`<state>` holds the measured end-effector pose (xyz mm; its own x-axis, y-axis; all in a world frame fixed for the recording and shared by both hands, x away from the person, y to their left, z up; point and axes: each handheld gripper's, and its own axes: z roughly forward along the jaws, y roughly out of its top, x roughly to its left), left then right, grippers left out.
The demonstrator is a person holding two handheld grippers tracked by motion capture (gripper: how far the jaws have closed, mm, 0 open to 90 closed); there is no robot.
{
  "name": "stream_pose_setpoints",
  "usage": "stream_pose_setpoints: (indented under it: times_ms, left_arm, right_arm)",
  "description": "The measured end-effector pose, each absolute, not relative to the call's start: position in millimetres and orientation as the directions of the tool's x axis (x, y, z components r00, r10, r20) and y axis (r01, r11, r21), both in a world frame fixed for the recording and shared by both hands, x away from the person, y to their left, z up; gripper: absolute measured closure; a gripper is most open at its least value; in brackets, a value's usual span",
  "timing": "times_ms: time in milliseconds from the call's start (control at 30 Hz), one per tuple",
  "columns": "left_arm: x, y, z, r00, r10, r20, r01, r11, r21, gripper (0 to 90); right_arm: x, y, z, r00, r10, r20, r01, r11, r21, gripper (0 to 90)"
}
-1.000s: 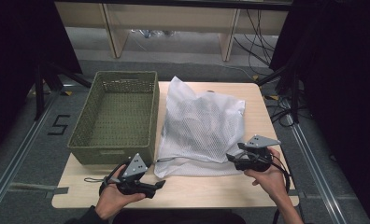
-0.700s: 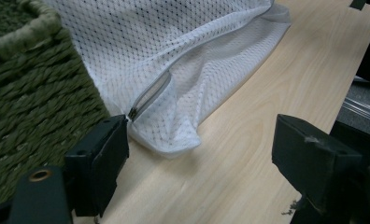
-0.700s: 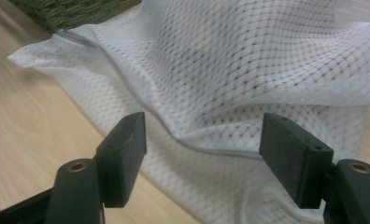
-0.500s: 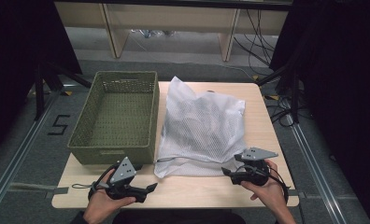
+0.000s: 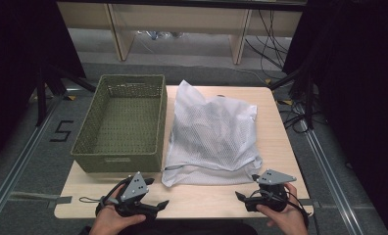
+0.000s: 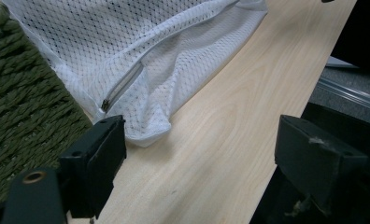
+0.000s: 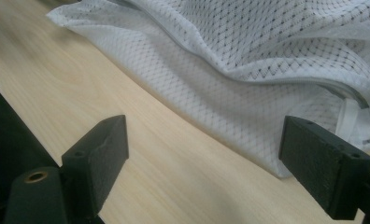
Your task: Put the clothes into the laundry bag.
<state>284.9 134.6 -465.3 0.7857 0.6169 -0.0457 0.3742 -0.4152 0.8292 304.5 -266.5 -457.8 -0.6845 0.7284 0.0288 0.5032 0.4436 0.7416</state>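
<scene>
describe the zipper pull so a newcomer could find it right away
On the wooden table, right of the green basket, lies a white mesh bag. Follow its near edge to the corner beside the basket: the zipper pull sits there, at the end of the zip line. It is the small metal tab, the bag's one non-fabric bit.

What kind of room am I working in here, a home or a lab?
Most likely a lab or recording rig, not a home: a bare wooden table stands between black curtains, with loose cables on the floor and a taped floor number.
</scene>
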Motion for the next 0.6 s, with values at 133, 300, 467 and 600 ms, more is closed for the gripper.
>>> stream_pose_setpoints:
  times_ms: [133, 300, 467, 600]
  left_arm:
    - [287.7, 136.3, -464.6, 0.793, 0.609, -0.015, 0.365, -0.455, 0.812, 16.5]
    - [288.3, 133.5, -465.8, 0.785, 0.618, -0.04, 0.372, -0.418, 0.829, 16.5]
    - [289.0, 135.0, -465.1, 0.788, 0.615, -0.036, 0.373, -0.43, 0.822, 16.5]
    - [290.5, 136.5, -465.3, 0.788, 0.614, -0.042, 0.38, -0.432, 0.817, 16.5]
  right_arm:
    - [299.0, -267.7, -457.2, -0.661, 0.75, 0.019, 0.507, 0.428, 0.748, 17.9]
    - [300.9, -265.2, -460.2, -0.694, 0.72, 0.014, 0.491, 0.459, 0.741, 17.8]
    - [301.6, -264.5, -460.8, -0.69, 0.724, -0.001, 0.488, 0.466, 0.738, 18.2]
    - [301.6, -265.6, -459.9, -0.693, 0.721, -0.006, 0.48, 0.467, 0.743, 18.3]
